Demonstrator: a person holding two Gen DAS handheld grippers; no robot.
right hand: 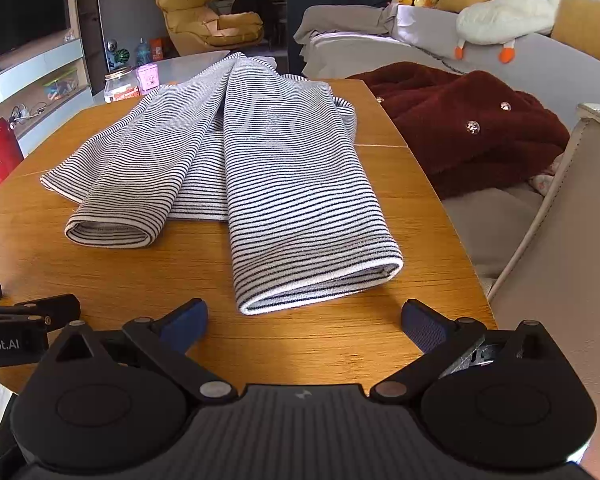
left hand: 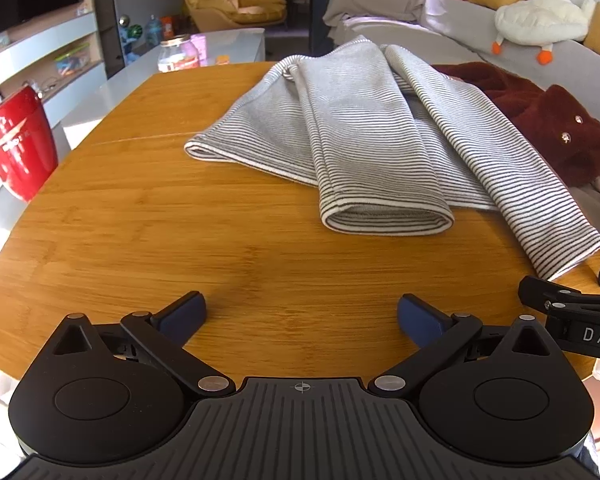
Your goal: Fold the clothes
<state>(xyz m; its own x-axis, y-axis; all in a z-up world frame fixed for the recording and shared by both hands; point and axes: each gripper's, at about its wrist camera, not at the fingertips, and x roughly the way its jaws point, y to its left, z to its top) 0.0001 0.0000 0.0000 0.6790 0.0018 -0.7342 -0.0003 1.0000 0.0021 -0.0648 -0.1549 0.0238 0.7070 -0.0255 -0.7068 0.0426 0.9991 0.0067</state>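
A grey-and-white striped pair of trousers [left hand: 364, 132] lies on the wooden table [left hand: 180, 220], its two leg ends pointing toward me. In the right wrist view the same striped trousers [right hand: 284, 168] fill the middle, one leg end just ahead of the fingers. My left gripper [left hand: 302, 316] hovers open over bare wood, short of the nearer cuff. My right gripper [right hand: 304, 322] is open too, with the cuff of the right leg just beyond its fingertips and nothing between them. Each gripper shows at the edge of the other's view.
A dark red fluffy garment [right hand: 460, 120] lies on the grey sofa [right hand: 540, 64] right of the table, with a white plush goose [right hand: 504, 12] on its back. A red canister [left hand: 18, 140] stands left of the table, and a jar [left hand: 178, 56] stands behind the table's far edge.
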